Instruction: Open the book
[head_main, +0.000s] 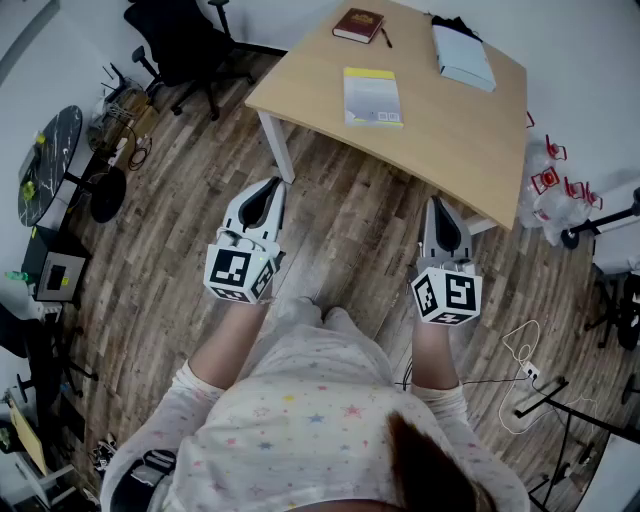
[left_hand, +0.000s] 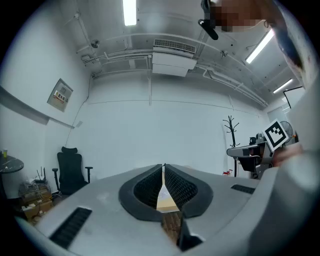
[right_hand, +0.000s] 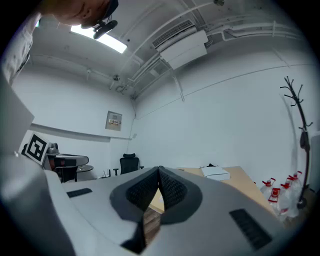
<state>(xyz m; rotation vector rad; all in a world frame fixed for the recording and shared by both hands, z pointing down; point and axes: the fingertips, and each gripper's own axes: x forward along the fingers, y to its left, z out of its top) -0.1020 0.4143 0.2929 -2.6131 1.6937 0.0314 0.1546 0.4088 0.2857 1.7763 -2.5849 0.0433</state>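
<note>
Three closed books lie on the light wooden table (head_main: 470, 130) ahead of me: a yellow-topped grey book (head_main: 372, 96) nearest the front edge, a dark red book (head_main: 358, 24) at the back with a pen beside it, and a pale blue-white book (head_main: 463, 57) at the back right. My left gripper (head_main: 270, 186) and right gripper (head_main: 438, 204) hover level over the plank floor, short of the table, touching nothing. Both are shut and empty: the left gripper's tips (left_hand: 163, 166) meet, and so do the right gripper's tips (right_hand: 159, 170). The pale book (right_hand: 216, 173) shows beyond the right jaws.
A black office chair (head_main: 185, 45) stands left of the table, and a round dark side table (head_main: 45, 160) with clutter stands further left. Red-capped bottles (head_main: 555, 185) sit on the floor at the right. Cables (head_main: 520, 380) lie at the lower right. A coat stand (left_hand: 230, 131) stands by the wall.
</note>
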